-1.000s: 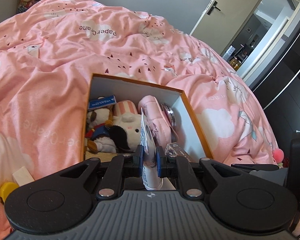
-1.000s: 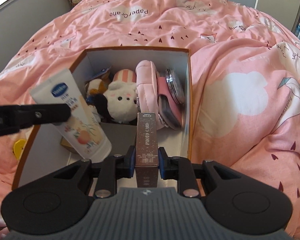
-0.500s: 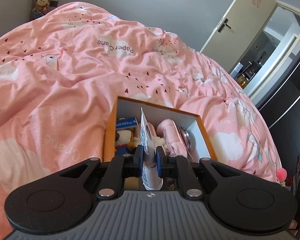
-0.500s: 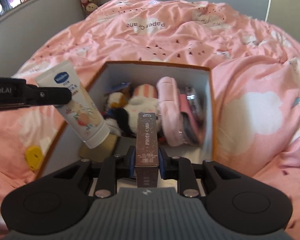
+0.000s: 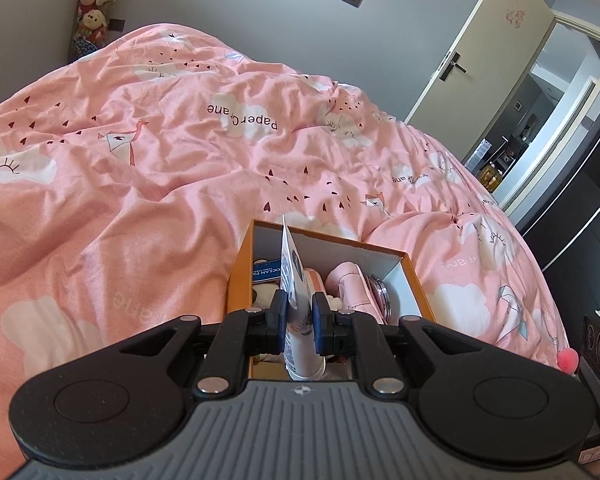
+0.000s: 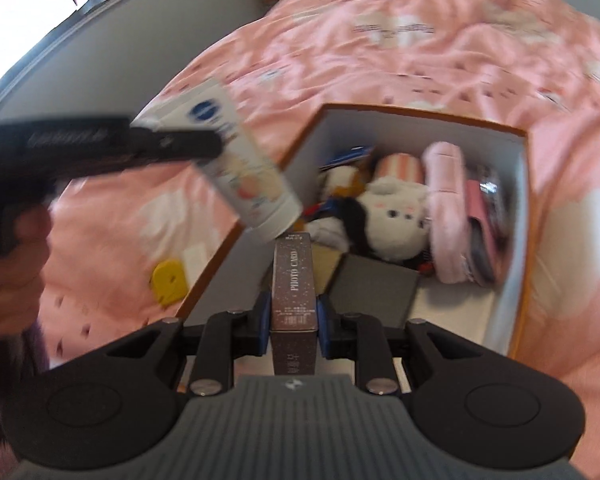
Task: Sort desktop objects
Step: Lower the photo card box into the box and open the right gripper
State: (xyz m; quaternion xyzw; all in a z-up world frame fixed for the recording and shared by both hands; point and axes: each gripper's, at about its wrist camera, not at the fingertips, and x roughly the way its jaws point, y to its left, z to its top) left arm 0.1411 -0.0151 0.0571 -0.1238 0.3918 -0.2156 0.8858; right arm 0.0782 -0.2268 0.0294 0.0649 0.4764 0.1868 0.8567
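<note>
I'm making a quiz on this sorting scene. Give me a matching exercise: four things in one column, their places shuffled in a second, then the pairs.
Things:
1. white cream tube
2. photo card box
3. plush toy
4. yellow object

Places:
A. on the pink duvet, outside the orange box
B. clamped in the right gripper
C. lying inside the orange box
D. clamped in the left gripper

Pairs: 1-D, 2-B, 3-C, 4-A

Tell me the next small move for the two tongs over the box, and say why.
Probably lower the right tongs and set the photo card box on the bare floor of the orange box. It is clamped and already above that gap, while the left tongs hold the cream tube over the box's left wall. One at a time likely avoids a clash.
</note>
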